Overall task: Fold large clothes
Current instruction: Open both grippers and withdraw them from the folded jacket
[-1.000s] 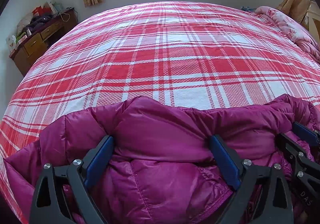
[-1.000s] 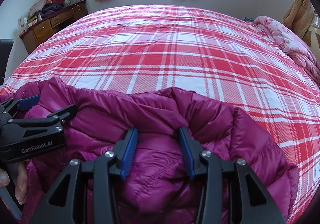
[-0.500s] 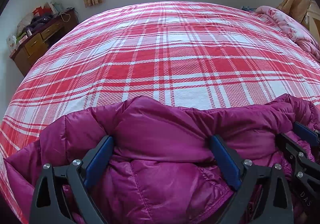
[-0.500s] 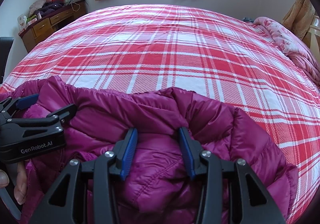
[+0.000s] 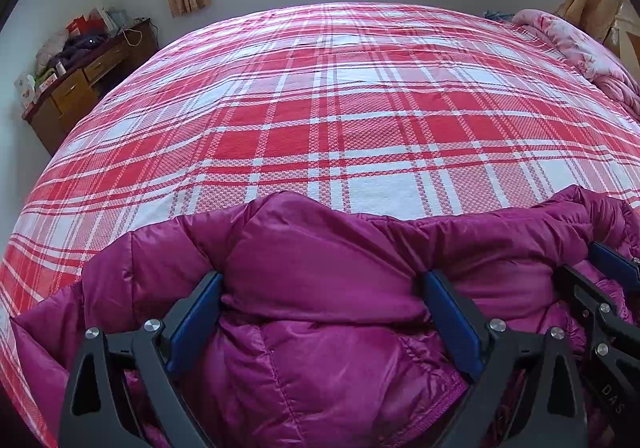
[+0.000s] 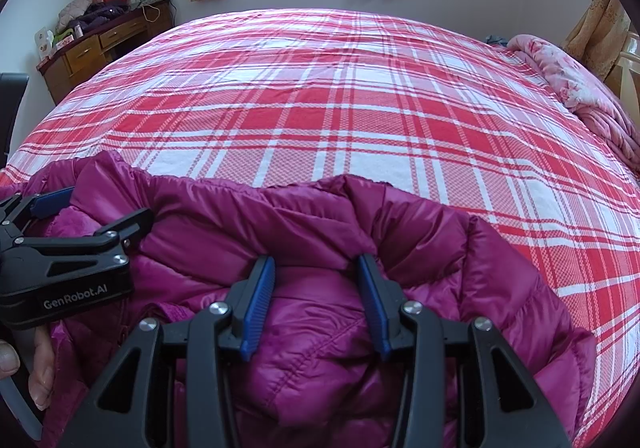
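Observation:
A magenta puffer jacket (image 5: 328, 272) lies bunched at the near edge of the bed; it also fills the lower part of the right wrist view (image 6: 312, 232). My left gripper (image 5: 320, 280) stands wide open with a thick fold of the jacket between its blue pads. My right gripper (image 6: 316, 264) has its jaws closer together, pinching a fold of the jacket. The left gripper shows at the left of the right wrist view (image 6: 88, 208), and the right gripper's fingers (image 5: 600, 288) show at the right edge of the left wrist view.
The bed has a red and white plaid cover (image 5: 340, 108) stretching far ahead. A pink floral quilt (image 5: 580, 52) lies at the far right. A wooden dresser (image 5: 80, 80) with clutter stands by the left wall. A window with curtains is behind.

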`<state>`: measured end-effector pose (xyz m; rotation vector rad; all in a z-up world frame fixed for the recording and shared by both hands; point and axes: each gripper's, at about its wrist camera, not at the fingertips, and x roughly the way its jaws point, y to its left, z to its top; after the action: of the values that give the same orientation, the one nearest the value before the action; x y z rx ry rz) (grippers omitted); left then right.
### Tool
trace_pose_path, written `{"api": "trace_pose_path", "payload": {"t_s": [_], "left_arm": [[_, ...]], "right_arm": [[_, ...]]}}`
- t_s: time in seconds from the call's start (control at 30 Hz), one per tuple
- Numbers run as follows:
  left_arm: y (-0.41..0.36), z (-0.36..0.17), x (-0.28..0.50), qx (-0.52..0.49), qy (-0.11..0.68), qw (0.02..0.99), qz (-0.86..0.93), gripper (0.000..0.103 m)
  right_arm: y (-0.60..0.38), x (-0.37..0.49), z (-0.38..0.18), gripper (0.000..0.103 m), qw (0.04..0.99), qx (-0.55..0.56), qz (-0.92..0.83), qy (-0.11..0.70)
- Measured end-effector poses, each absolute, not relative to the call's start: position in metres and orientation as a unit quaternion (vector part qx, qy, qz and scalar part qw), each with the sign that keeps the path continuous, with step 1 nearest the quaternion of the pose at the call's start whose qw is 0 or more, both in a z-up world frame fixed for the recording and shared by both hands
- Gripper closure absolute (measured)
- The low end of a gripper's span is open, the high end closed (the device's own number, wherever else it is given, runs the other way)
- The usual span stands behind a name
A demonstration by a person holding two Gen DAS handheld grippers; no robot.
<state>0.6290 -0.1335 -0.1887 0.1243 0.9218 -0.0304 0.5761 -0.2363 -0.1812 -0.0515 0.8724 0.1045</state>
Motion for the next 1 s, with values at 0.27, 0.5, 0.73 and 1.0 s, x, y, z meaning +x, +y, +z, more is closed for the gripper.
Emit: {"api": "trace_pose_path", "payload": {"t_s": [0.27,0.5,0.73,1.0], "left_arm": [[-0.136,-0.183,0.633,0.079,0.45,0.89,-0.004,0.001],[-0.089,-0.108,0.56,0.05,0.376,0.924,-0.038,0.001],[-0.012,-0.121,0.421,0.077,0.399,0.913,-0.039,0.001],[0.042,-0.147,0.296,0.058,0.416,0.907,-0.028,0.001]], "right_arm": [[-0.236,0.574,-0.173,0.053,0.904,-0.039,0.063,0.421],[-0.277,0.503,-0.122,0.026,0.925,-0.012,0.054,0.376],[-0.319,0.374,-0.135,0.026,0.905,0.02,0.054,0.42],[-0.344,0.257,-0.162,0.026,0.894,0.071,0.026,0.442]]}}
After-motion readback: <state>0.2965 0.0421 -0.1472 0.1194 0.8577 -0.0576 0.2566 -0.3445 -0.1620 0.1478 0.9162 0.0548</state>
